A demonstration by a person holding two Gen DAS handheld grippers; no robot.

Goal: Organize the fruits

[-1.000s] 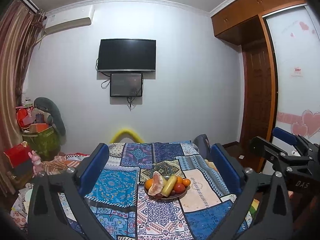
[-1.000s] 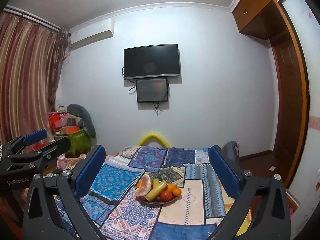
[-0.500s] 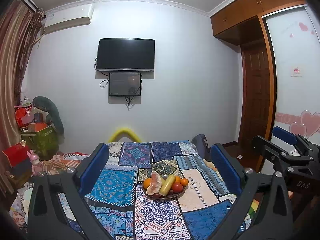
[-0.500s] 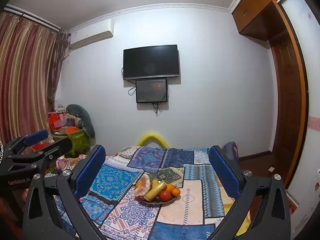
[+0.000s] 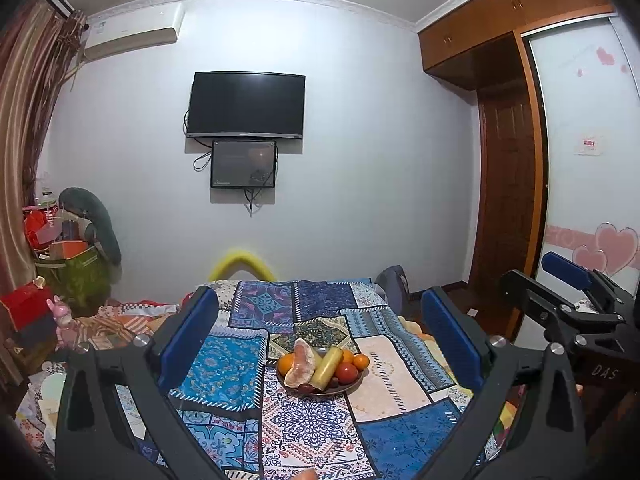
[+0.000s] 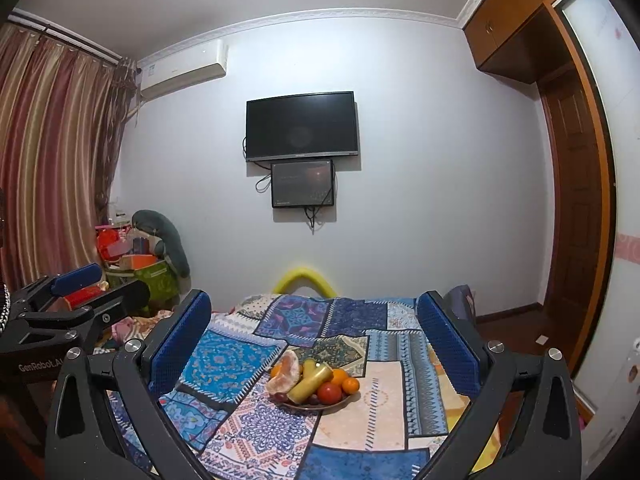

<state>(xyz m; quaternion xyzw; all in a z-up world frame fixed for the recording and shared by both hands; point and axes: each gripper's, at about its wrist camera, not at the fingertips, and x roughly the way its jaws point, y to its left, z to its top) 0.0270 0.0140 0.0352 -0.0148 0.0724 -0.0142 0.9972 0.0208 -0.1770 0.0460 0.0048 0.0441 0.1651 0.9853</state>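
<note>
A shallow plate (image 5: 352,387) (image 6: 340,403) of fruit sits on the patchwork cloth of a table (image 5: 316,420) (image 6: 380,400). It holds a peeled pomelo piece (image 5: 301,364) (image 6: 285,372), a yellow-green long fruit (image 5: 328,365) (image 6: 310,384), a red fruit (image 5: 347,372) (image 6: 329,393), oranges (image 5: 361,361) (image 6: 350,385) and dark small fruits. My left gripper (image 5: 320,332) is open and empty, held above the near table, short of the plate. My right gripper (image 6: 314,328) is open and empty too. Each gripper shows at the edge of the other's view (image 5: 568,300) (image 6: 68,300).
A TV (image 5: 246,106) and a small screen hang on the far wall. A yellow curved chair back (image 5: 240,266) stands behind the table. Boxes, bags and toys (image 5: 60,272) are piled at the left by the curtain. A wooden door and wardrobe (image 5: 508,200) stand at the right.
Both views have shifted slightly; the plate now sits a little lower and more central between the fingers. Both grippers stay open and empty.
</note>
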